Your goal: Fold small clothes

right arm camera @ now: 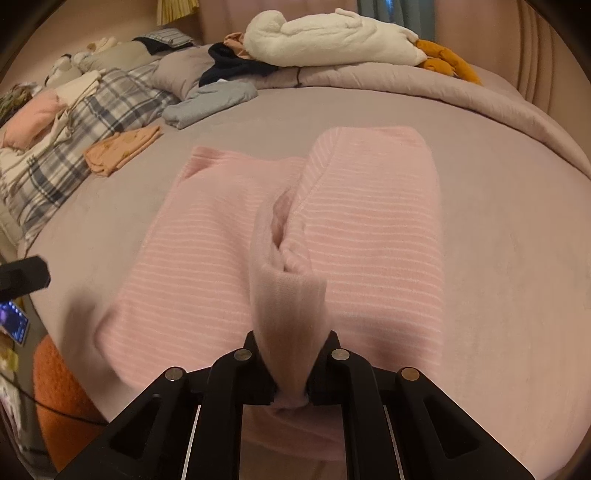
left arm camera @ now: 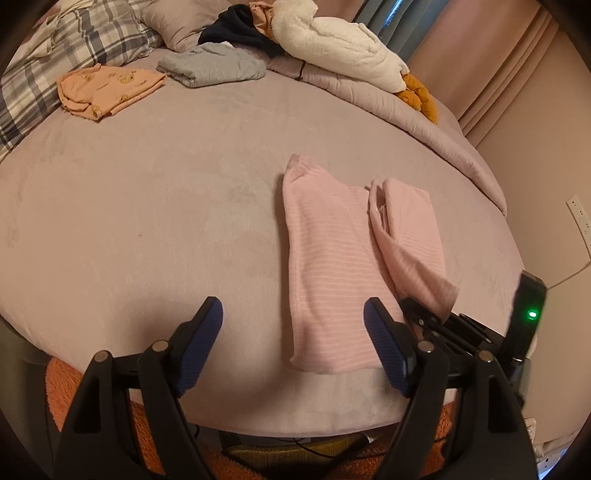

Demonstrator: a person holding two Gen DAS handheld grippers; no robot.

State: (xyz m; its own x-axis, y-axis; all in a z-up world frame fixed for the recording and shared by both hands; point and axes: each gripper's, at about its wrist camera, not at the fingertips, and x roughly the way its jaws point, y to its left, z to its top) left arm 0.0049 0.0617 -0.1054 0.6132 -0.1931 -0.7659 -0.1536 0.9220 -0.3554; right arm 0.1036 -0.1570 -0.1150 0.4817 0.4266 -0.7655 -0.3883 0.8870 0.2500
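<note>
The pink top (left arm camera: 332, 266) lies on the bed (left arm camera: 147, 221), near its front edge, partly folded: 1 long panel runs flat toward the headboard, and a 2nd layer is doubled over along its right side. White stripes cross the knit.

The right tool (right arm camera: 290, 373) is clamped tight on a bunched end of that doubled layer, the cloth pinched between its 2 black fingers and rising from them in a narrow ridge toward the rest of the top (right arm camera: 258, 229). In the left wrist view the same tool (left arm camera: 436, 317) shows at the garment's right corner, with the pink end draped over it.

The left tool (left arm camera: 293, 334) hangs over the front edge of the bed with its jaws spread wide and nothing between the blue pads (left arm camera: 201, 343); the right pad overlaps the top's near corner in the view, but whether it touches the cloth I cannot tell.

Farther up the bed, well apart from the pink top, lie a folded orange garment (left arm camera: 110, 90) and a folded grey one (left arm camera: 212, 68). Behind them sit a plaid pillow (left arm camera: 74, 48), a dark garment (left arm camera: 240, 29) and a white plush toy (left arm camera: 340, 44) on the rumpled duvet (left arm camera: 369, 99).
</note>
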